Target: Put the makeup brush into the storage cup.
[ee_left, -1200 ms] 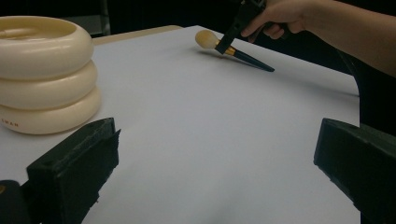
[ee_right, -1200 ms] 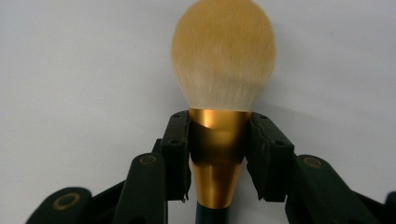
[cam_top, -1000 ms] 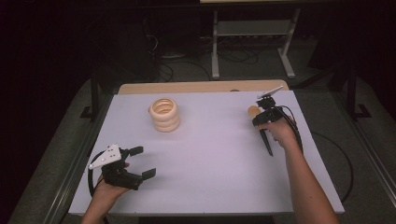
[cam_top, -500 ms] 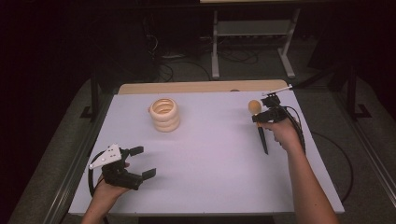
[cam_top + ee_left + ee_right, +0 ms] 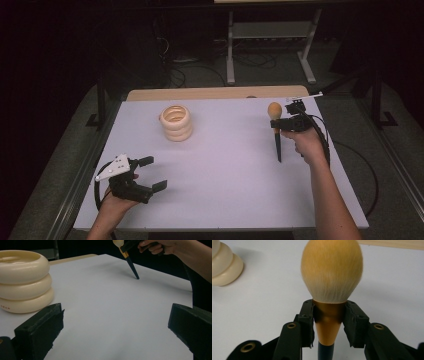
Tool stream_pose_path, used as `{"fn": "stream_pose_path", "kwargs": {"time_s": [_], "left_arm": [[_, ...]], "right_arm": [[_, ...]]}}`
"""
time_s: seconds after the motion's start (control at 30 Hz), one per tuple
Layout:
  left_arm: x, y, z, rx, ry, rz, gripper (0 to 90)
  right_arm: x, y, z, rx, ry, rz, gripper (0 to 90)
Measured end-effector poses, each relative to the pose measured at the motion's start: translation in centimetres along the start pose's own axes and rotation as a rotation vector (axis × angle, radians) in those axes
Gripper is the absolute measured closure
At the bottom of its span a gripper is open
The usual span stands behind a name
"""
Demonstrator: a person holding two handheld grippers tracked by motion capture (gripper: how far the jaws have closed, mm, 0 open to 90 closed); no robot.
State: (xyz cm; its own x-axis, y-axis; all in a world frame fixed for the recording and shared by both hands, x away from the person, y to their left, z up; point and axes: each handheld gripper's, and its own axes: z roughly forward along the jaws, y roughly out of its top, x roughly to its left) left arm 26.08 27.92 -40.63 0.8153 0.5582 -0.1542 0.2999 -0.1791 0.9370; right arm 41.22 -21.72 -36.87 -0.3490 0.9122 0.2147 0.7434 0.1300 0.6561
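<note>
Makeup brush [image 5: 331,272] sits clamped at its gold ferrule in the right gripper [image 5: 329,322], well right of the stacked cream rings [image 5: 176,122]; left gripper [image 5: 150,173] gapes, holding nothing, nearer than the rings.

Operator: What item quantities should you confirm on the white table [image 5: 225,175]?

Technician: You count one makeup brush with tan bristles, gold ferrule and dark handle [image 5: 276,131]; three stacked cream plastic rings [image 5: 176,122]; and two black two-jaw grippers, left [image 5: 152,173] and right [image 5: 278,121].
</note>
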Motion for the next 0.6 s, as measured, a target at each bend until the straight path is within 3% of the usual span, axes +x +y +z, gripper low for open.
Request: {"fn": "stream_pose_path", "kwargs": {"time_s": [0.6], "left_arm": [[0.1,0.0,-0.1,0.002,0.005,0.002,0.0]], "right_arm": [[0.8,-0.4,-1.4,-0.139,0.096,-0.031,61.2]]}}
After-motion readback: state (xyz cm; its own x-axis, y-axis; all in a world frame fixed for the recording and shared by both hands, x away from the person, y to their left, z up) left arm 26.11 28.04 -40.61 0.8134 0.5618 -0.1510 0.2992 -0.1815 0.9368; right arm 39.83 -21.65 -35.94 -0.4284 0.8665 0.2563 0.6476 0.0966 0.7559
